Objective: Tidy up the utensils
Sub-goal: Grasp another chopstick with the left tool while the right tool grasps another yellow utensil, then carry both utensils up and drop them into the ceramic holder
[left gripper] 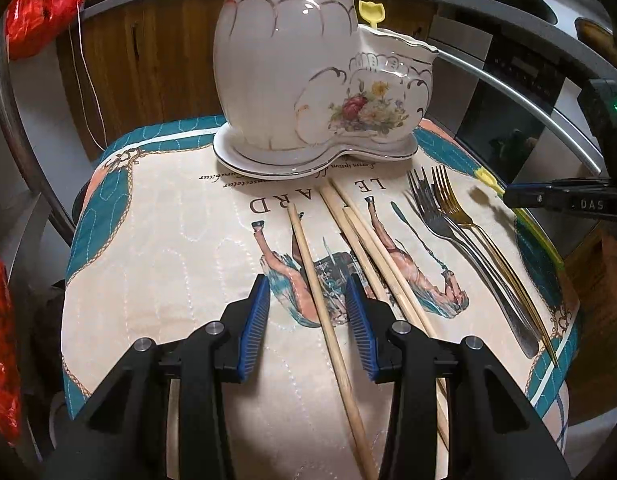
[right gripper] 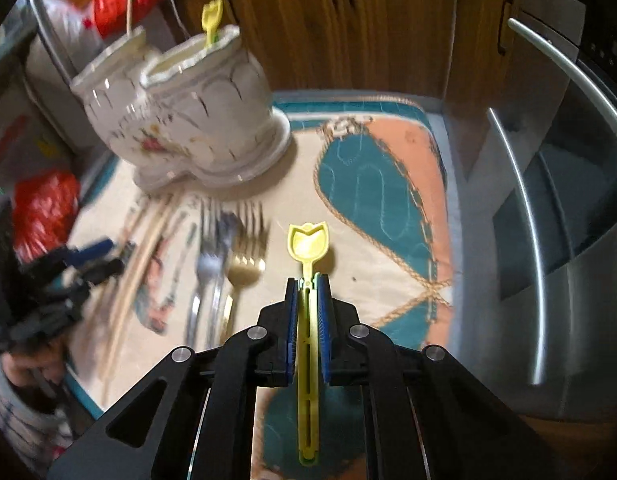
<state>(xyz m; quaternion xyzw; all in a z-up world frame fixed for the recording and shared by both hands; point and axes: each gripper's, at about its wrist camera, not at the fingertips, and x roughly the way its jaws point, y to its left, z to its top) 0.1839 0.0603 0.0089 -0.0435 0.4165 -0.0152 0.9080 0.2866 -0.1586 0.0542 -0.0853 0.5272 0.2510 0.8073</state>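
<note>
- Right tool (right gripper: pixel 307 280) clamped on thin yellow plastic tulip-tipped pick (right gripper: pixel 308 256): light, flexy; mid-stem hold looks fine.
- Left tool (left gripper: pixel 306 292) apart, straddling round wooden chopstick (left gripper: pixel 328 320): stiff, likely rolls; pinch mid-length.

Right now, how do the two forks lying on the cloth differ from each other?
The silver fork is grey steel with a broad handle; the gold fork is gold-toned with a much thinner handle. The silver fork lies nearer the chopsticks, the gold fork on its far side, nearer the right gripper. They share plenty: both lie flat side by side on the cloth, tines toward the ceramic holder, neither gripped.
</note>
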